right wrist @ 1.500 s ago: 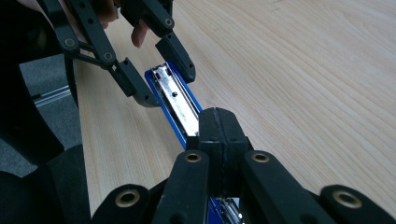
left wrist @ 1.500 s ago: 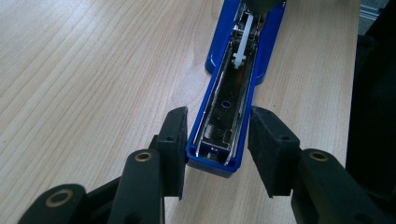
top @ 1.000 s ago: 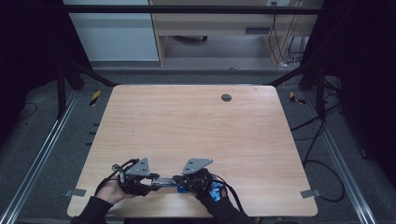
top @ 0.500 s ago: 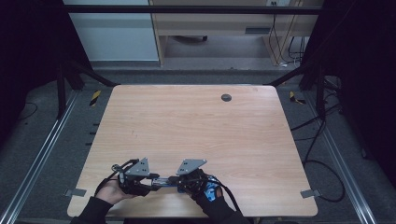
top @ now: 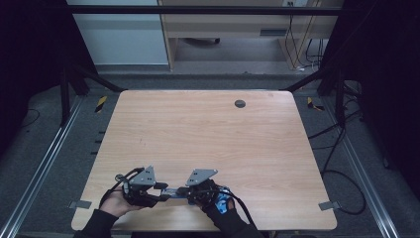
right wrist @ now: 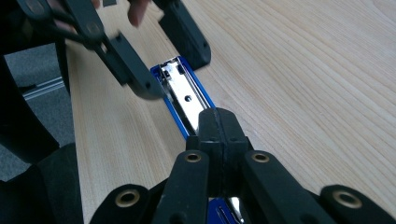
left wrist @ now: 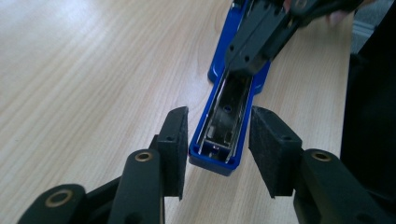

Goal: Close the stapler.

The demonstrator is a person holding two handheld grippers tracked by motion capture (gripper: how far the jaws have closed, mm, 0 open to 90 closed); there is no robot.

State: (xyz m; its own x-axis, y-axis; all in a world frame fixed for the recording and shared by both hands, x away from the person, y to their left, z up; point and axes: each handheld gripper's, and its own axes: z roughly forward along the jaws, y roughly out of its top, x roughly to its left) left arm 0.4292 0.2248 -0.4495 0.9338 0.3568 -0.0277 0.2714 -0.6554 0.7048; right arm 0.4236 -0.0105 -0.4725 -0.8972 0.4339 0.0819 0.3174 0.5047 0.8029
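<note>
Barely anything has moved since the earlier frame: both hands sit where they were at the near edge of the table [top: 208,129], and the stapler between them has not budged. The left gripper [left wrist: 218,135] stands part open, its jaws straddling the near end of the blue stapler [left wrist: 223,126]; one pad sits just beside the stapler's side and the other stands a little apart, so nothing is clamped. The right gripper [right wrist: 219,128] has its two jaws pressed flat together, tips down on the stapler's [right wrist: 184,100] open metal channel; they pinch nothing between them. The stapler lies flat on the wood, lengthwise between the two grippers, close to the near edge and left of its middle. Out from there, a small dark round cap [top: 239,103] sits near the far edge, well apart.
</note>
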